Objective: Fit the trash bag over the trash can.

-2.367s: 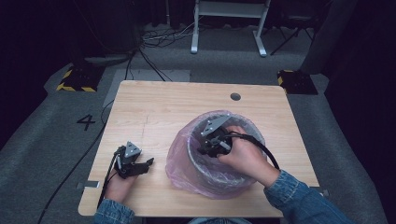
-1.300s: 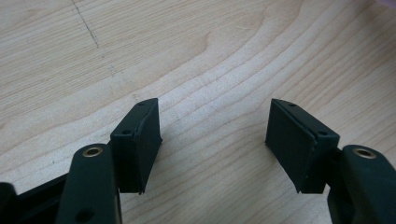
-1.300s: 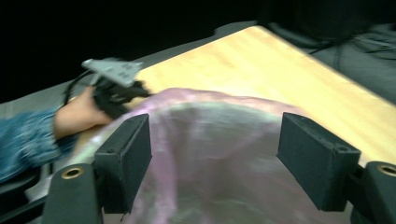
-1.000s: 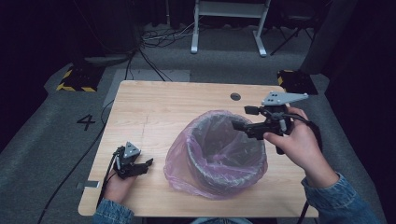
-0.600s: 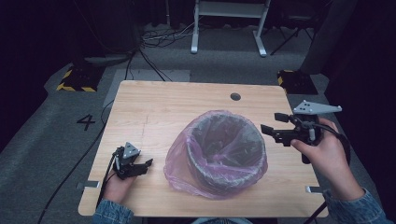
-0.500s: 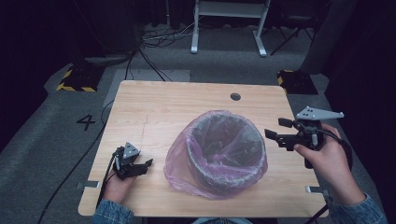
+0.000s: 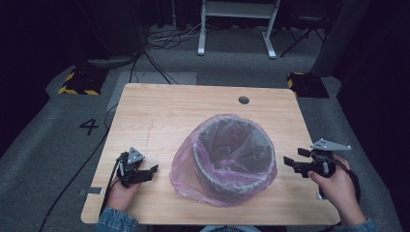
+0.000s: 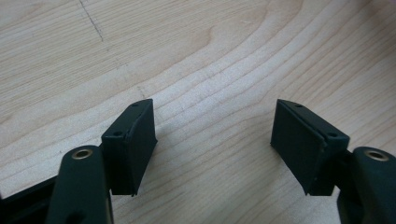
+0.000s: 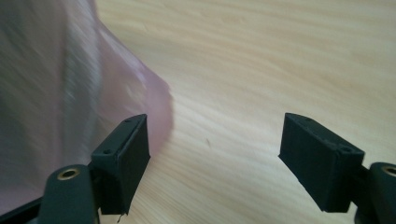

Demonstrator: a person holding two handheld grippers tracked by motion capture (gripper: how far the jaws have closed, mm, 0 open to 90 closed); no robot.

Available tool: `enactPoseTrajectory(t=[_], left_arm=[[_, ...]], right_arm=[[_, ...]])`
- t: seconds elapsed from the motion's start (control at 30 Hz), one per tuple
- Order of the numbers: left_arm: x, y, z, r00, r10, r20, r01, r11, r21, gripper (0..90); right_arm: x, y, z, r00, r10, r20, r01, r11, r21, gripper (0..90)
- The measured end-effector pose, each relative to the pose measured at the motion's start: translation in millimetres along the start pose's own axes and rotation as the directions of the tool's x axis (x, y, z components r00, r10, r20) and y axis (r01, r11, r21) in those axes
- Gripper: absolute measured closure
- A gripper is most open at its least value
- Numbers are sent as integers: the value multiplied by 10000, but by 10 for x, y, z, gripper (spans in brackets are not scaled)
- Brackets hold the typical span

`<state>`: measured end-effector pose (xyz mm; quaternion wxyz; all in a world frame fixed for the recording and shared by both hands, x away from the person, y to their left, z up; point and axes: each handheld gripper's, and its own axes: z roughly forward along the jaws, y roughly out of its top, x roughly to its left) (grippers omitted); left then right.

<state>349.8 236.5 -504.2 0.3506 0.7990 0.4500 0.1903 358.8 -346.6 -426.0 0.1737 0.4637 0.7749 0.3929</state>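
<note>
We see the bin [image 7: 234, 159], lined with a pink bag [image 7: 193, 181], at the table's [image 7: 159, 111] near middle. Our left gripper [image 7: 145, 173], left of it, has just been opening, empty; our right gripper [image 7: 292, 164], at the right edge, is spread and empty. We should probably bring both low to the bag's loose skirt and pinch film only; the bin must not tip.

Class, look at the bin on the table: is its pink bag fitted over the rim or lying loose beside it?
Fitted: the pink bag lines the bin and folds over its rim, its skirt draping onto the table.
</note>
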Motion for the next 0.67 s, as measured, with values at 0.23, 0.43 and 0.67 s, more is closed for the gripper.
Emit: enactPoseTrajectory(t=[0.23, 0.43, 0.67], left_arm=[[1, 6, 11, 9993, -257, -261, 259, 9996, 99, 217], [-7, 9, 19, 9973, -503, -538, 512, 9986, 152, 171], [-34, 5, 17, 9934, -783, -844, 800, 9967, 166, 149]], right_arm=[[-100, -402, 225, 9997, 157, 184, -167, 9985, 529, 236], [-136, -615, 396, 9997, 48, 258, -63, 9983, 573, 207], [-138, -627, 449, 9948, -850, 558, 818, 9949, 585, 147]])
